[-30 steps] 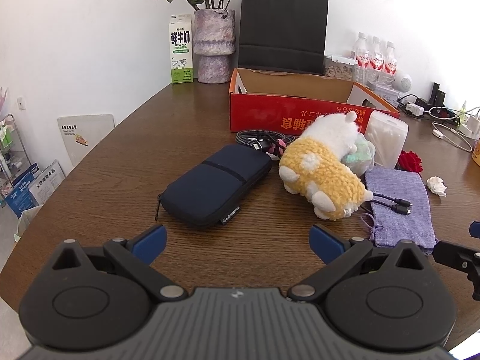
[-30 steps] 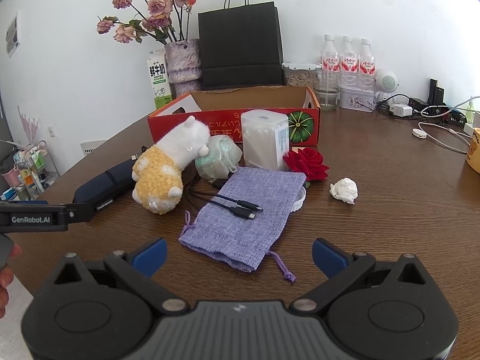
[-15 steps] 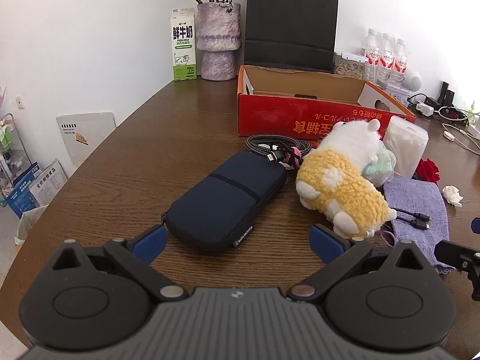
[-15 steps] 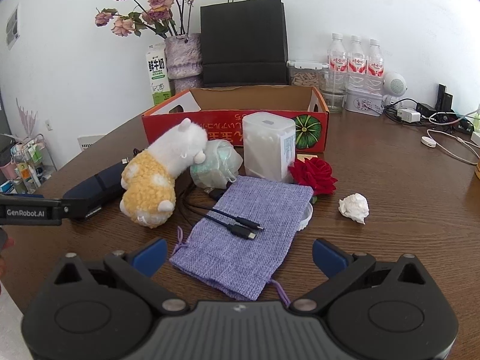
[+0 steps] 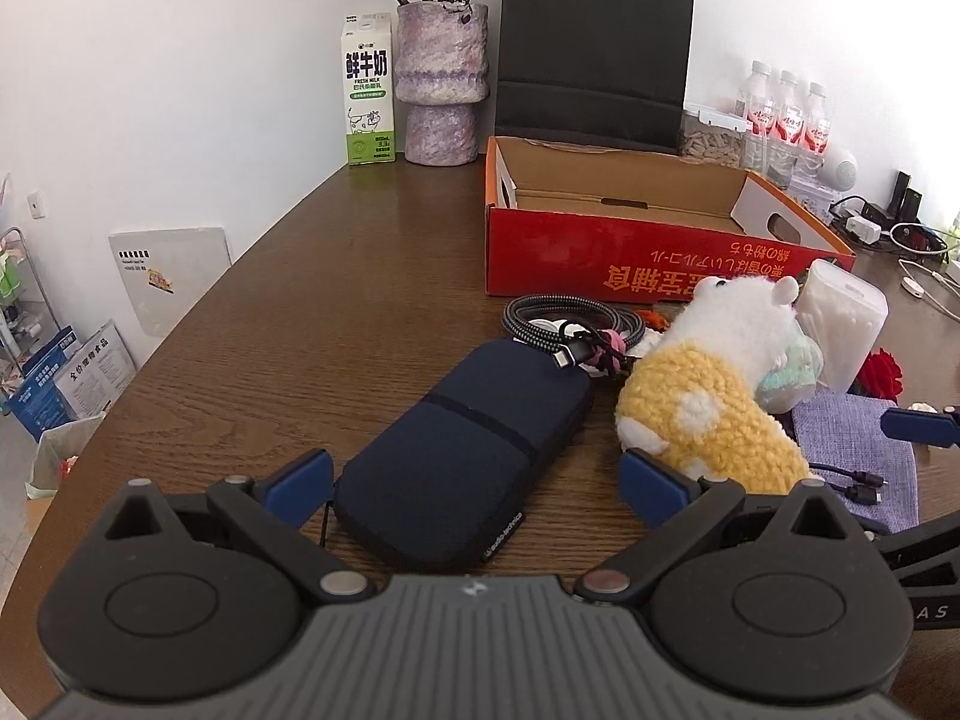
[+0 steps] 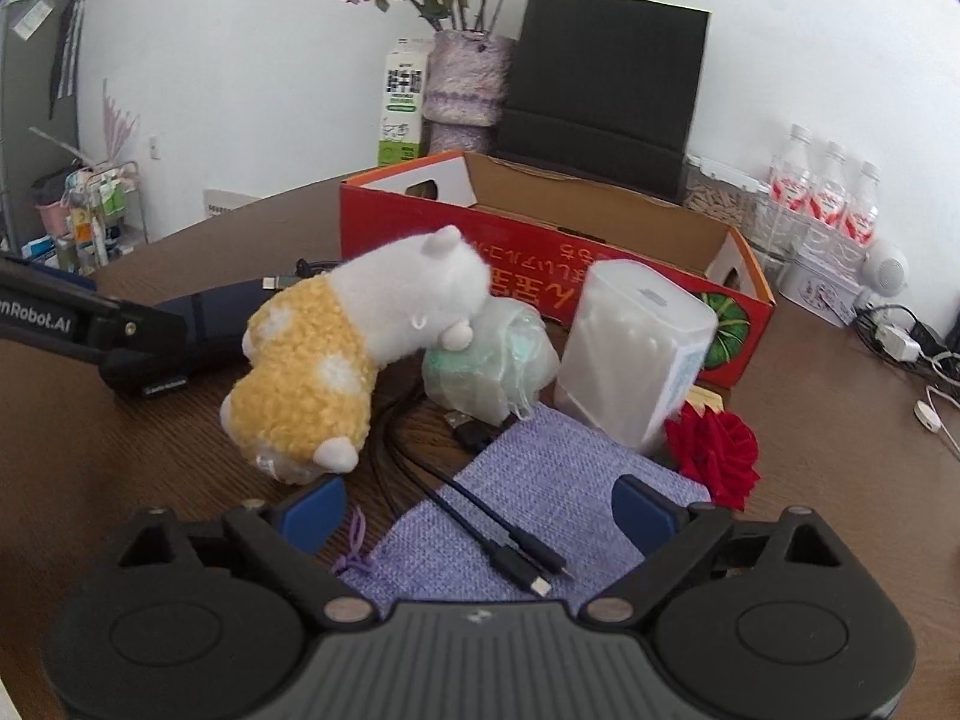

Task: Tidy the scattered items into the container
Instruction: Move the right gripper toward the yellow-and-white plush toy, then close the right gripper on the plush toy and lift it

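Observation:
A red cardboard box point(image 5: 606, 261) stands open and empty at mid-table; it also shows in the right wrist view point(image 6: 540, 267). In front of it lie a navy pouch point(image 5: 462, 456), a coiled braided cable point(image 5: 564, 324), a yellow-and-white plush point(image 5: 708, 396) point(image 6: 348, 348), a green mesh bundle point(image 6: 489, 360), a white plastic box point(image 6: 636, 360), a purple cloth bag point(image 6: 540, 498) with a black cable point(image 6: 480, 516) across it, and a red rose point(image 6: 717, 456). My left gripper point(image 5: 474, 489) is open, its jaws on either side of the pouch's near end. My right gripper point(image 6: 480, 507) is open over the purple bag.
A black paper bag point(image 5: 597, 48), a vase of flowers point(image 5: 441, 84) and a milk carton point(image 5: 367, 99) stand behind the box. Water bottles point(image 6: 831, 204) and chargers with cords point(image 6: 900, 342) sit at the right. The table's left edge point(image 5: 120, 414) curves away near the left gripper.
Both grippers have moved forward and lower. The left one has closed in on the navy pouch; the right one has come over the purple bag and turned left. Nothing has been grasped.

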